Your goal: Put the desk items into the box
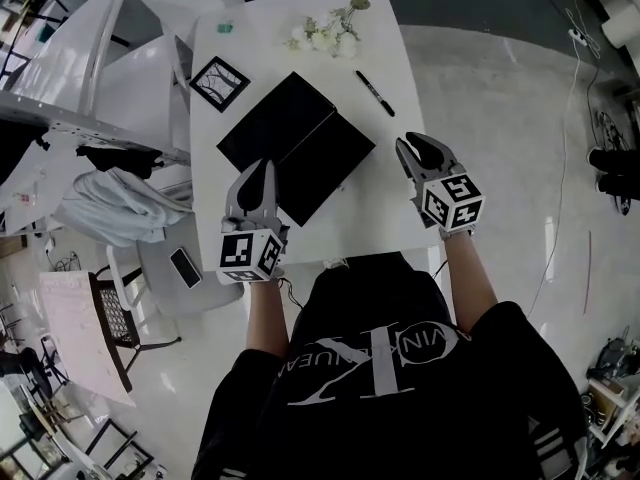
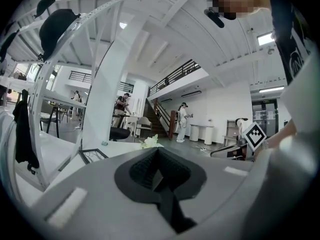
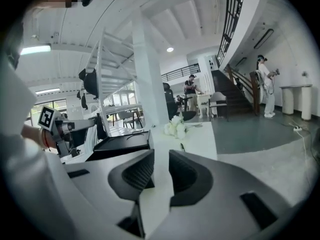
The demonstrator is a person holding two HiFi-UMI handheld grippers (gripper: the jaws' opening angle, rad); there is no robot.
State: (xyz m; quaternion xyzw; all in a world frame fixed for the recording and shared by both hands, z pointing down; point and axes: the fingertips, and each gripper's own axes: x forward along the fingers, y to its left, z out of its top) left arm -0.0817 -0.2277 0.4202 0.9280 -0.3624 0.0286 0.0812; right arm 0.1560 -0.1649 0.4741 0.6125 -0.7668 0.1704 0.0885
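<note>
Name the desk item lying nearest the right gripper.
The black pen, just beyond the right gripper and right of the black box; the flowers and picture frame lie farther off.

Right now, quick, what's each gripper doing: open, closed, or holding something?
Grey left gripper: jaws closed, holding nothing.
Grey right gripper: jaws slightly open, nothing between them.

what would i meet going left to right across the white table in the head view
picture frame → black box → pen. The flowers lie within the box's left-to-right span, so they are left out of the order.
</note>
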